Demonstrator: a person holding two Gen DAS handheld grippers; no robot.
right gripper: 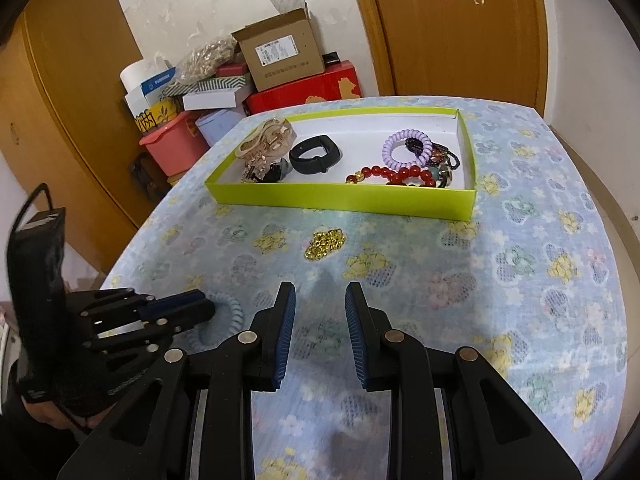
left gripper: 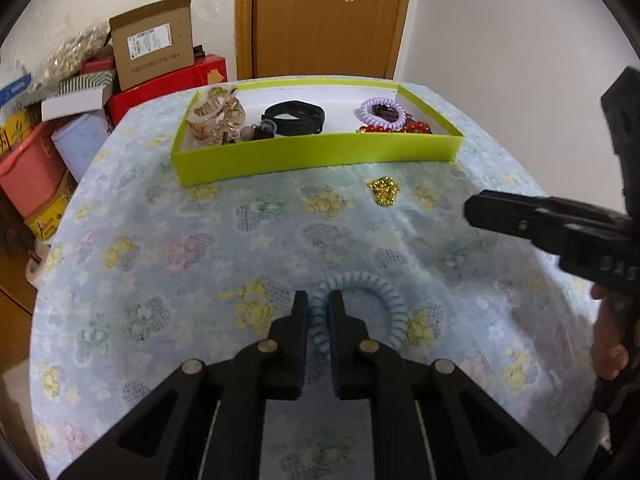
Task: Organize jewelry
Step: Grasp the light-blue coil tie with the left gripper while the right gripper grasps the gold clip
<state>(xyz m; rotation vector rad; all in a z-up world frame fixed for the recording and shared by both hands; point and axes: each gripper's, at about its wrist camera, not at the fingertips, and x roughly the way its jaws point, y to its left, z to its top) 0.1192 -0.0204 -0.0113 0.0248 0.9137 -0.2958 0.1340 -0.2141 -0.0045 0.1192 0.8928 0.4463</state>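
A: Two units are operating. Is the left hand-held gripper (left gripper: 318, 312) gripping anything?

B: Yes. Its fingers are closing nearly together on the pale blue spiral hair tie (left gripper: 372, 300), which is lying on the floral-clothed counter (left gripper: 160, 240).

A: And the right hand-held gripper (right gripper: 320, 300)?

B: It is hovering with fingers parted, holding nothing. The small gold chain heap (right gripper: 325, 244) is sitting just before the shallow lime-green cardboard tray (right gripper: 344, 200).
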